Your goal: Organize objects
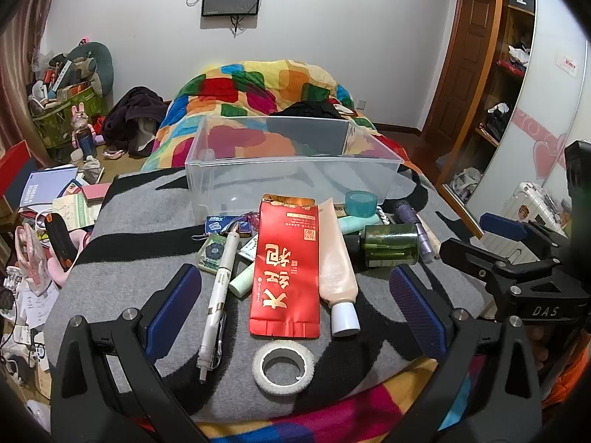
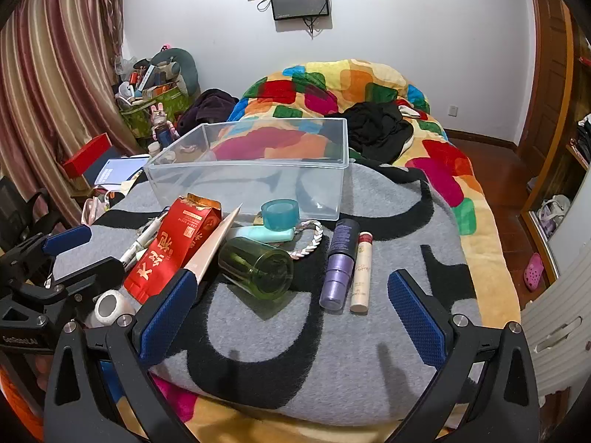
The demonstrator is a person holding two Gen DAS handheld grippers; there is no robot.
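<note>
A clear plastic bin (image 1: pixel 221 164) (image 2: pixel 243 164) stands empty on the grey blanket. In front of it lie a red packet (image 1: pixel 286 269) (image 2: pixel 173 247), a white pen (image 1: pixel 218 295), a white tape roll (image 1: pixel 283 367), a peach tube (image 1: pixel 338 265), a green bottle (image 1: pixel 388 245) (image 2: pixel 258 265) on its side, a teal tape roll (image 2: pixel 279 214), a purple bottle (image 2: pixel 340 262) and a cream tube (image 2: pixel 362 273). My left gripper (image 1: pixel 295 277) hovers open over the red packet, holding nothing. My right gripper (image 2: pixel 291 280) is open near the green bottle, also holding nothing.
The grey-and-black blanket (image 2: pixel 280 361) covers a bed with a colourful quilt (image 2: pixel 332 85) and black clothes (image 2: pixel 376 125) behind the bin. Clutter of books and bags (image 1: pixel 55 199) fills the floor at left. A wardrobe (image 1: pixel 495 85) stands at right.
</note>
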